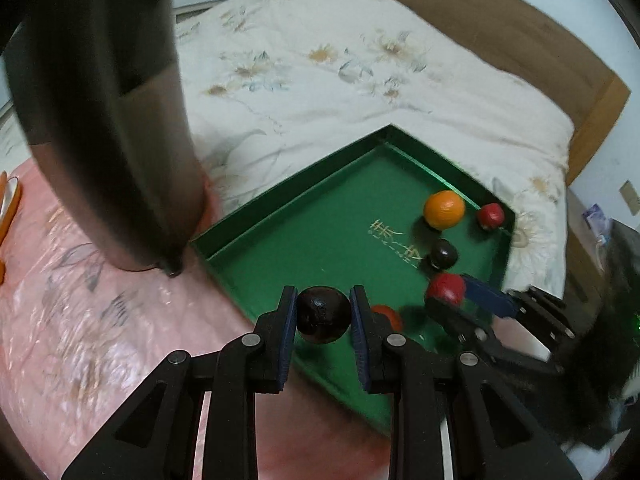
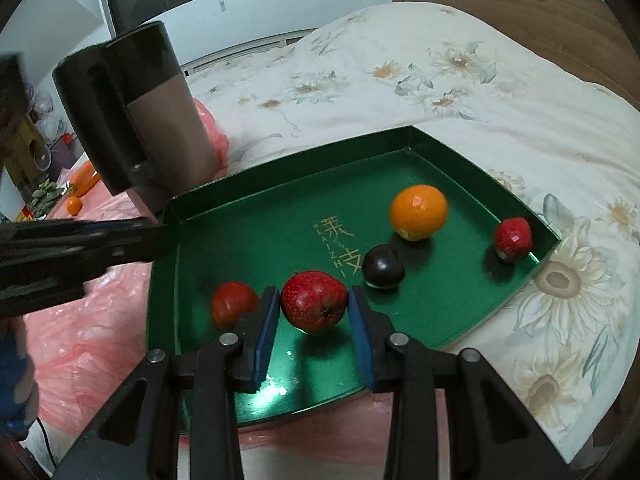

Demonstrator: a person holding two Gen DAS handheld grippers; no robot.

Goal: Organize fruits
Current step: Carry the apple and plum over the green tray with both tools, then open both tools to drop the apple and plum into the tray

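A green tray (image 1: 280, 208) (image 2: 280, 184) lies on the bed. My left gripper (image 1: 323, 312) is shut on a dark round fruit (image 1: 323, 314) above the tray's near edge. My right gripper (image 2: 314, 306) (image 1: 460, 300) is shut on a red speckled fruit (image 2: 314, 300) (image 1: 446, 289) just above the tray floor. In the tray lie an orange (image 2: 418, 211) (image 1: 444, 209), a dark plum (image 2: 383, 267) (image 1: 443, 254), a red fruit (image 2: 513, 239) (image 1: 490, 215) in the far right corner, and a tomato (image 2: 232, 304) (image 1: 390, 314) left of my right gripper.
A tall dark and brown appliance (image 1: 108, 128) (image 2: 148, 120) stands by the tray's left corner on pink plastic sheeting (image 1: 80, 300) (image 2: 88, 320). A floral quilt (image 1: 320, 60) (image 2: 440, 80) lies behind, with a wooden headboard (image 1: 500, 32). Small orange items (image 2: 80, 196) lie far left.
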